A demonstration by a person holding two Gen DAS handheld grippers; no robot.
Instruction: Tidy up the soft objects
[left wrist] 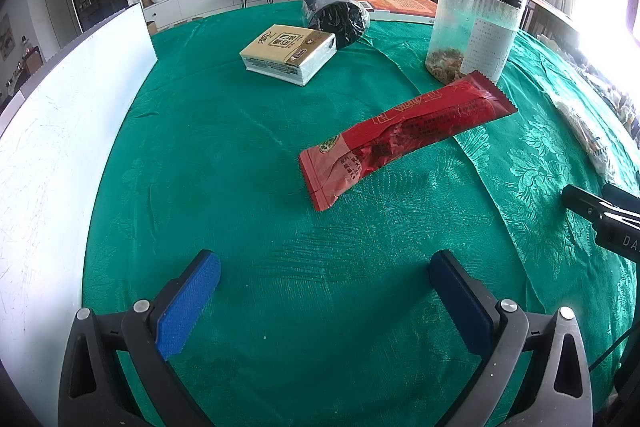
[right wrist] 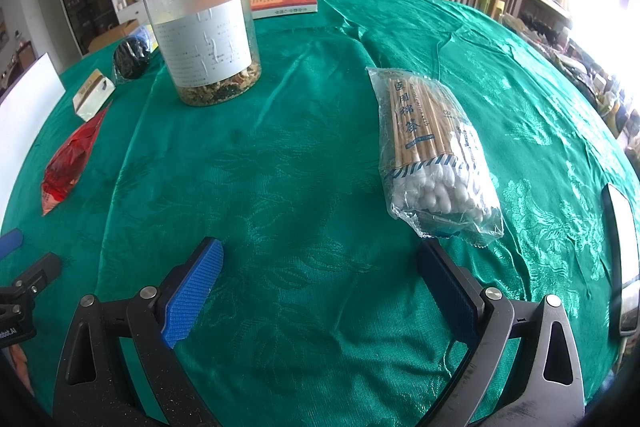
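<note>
Both wrist cameras sit low behind their tongs, looking forward and slightly down across the green-clothed table [left wrist: 280, 307] toward the TV wall. The left view faces the table's left part, the right view its right; both share the clear jar [left wrist: 474, 27] [right wrist: 204, 31], red packet [left wrist: 404, 135] [right wrist: 68, 159] and tissue pack [left wrist: 288, 53] [right wrist: 93, 97].

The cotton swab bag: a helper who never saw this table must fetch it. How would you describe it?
On the green tablecloth, look right of the tall clear jar. The cotton swab bag lies alone just ahead of the right claw, the only see-through packet showing wooden sticks with white tips.
</note>
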